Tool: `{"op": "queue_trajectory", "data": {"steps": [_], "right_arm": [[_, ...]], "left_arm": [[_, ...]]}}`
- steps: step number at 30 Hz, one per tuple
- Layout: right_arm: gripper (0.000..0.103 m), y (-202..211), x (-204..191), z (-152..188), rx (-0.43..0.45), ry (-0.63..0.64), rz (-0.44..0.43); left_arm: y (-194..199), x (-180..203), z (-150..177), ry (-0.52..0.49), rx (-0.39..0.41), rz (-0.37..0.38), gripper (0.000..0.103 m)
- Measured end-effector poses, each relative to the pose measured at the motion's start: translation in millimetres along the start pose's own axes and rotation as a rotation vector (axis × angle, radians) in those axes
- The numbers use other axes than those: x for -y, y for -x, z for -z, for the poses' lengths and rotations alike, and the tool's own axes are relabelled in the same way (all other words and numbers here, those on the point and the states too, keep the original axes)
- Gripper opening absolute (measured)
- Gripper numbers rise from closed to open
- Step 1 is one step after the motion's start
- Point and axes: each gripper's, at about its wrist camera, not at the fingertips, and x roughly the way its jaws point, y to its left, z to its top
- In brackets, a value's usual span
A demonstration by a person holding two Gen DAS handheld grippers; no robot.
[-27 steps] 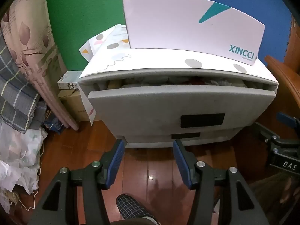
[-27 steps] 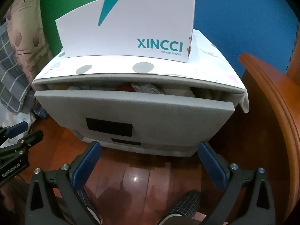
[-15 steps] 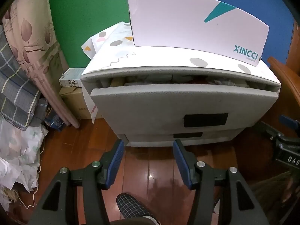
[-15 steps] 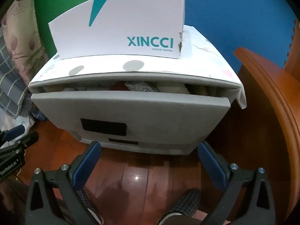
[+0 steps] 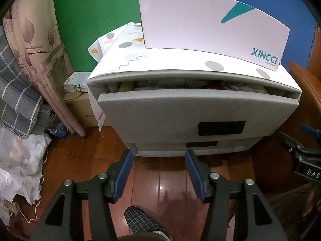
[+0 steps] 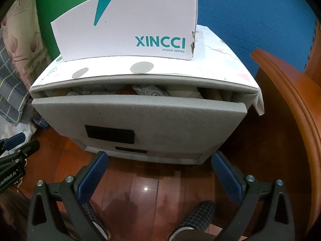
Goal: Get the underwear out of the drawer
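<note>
Drawer front (image 6: 180,124): grey, grainy, matt, foam-like. Shoebox (image 6: 128,26): smooth white cardboard. Patterned paper sheet (image 5: 128,64) over cabinet top, smooth. Floor (image 5: 172,178): glossy reddish wood planks. Claw pads (image 5: 124,172): ribbed blue rubber; arms matt black plastic, metal screws. Slippers (image 6: 200,212): checked cloth.

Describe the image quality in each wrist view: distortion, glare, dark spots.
Left wrist view: strong fisheye bends the shoe box and drawer front into arcs; black corner vignette; the cloth-covered cabinet top nearly blows out; soft sheen on the wood floor. Right wrist view: same bowing; a small bright glint on the floor; drawer gap shadowed, the folded cloth inside dim but sharp.
</note>
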Motion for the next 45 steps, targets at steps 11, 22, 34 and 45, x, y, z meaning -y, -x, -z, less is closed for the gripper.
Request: {"op": "queue_trajectory", "data": {"steps": [11, 22, 34, 45], "right_arm": [[0.102, 1.5, -0.2, 0.6, 0.007, 0.013, 0.009], [0.102, 2.3, -2.0, -1.0, 0.008, 0.02, 0.006], [0.102, 1.5, -2.4, -1.9, 0.009, 0.021, 0.004], [0.102, 1.4, -3.2, -2.4, 0.008, 0.021, 0.008]], "left_arm": [[-0.2, 0.1, -0.1, -0.001, -0.002, -0.001, 0.055], [-1.3, 0.8, 0.1, 0.003, -0.004, 0.0, 0.055], [-1.8, 1.6, -0.1, 0.004, -0.006, -0.002, 0.055], [-1.9, 1.7, -0.4, 0.004, -0.007, -0.002, 0.055]]}}
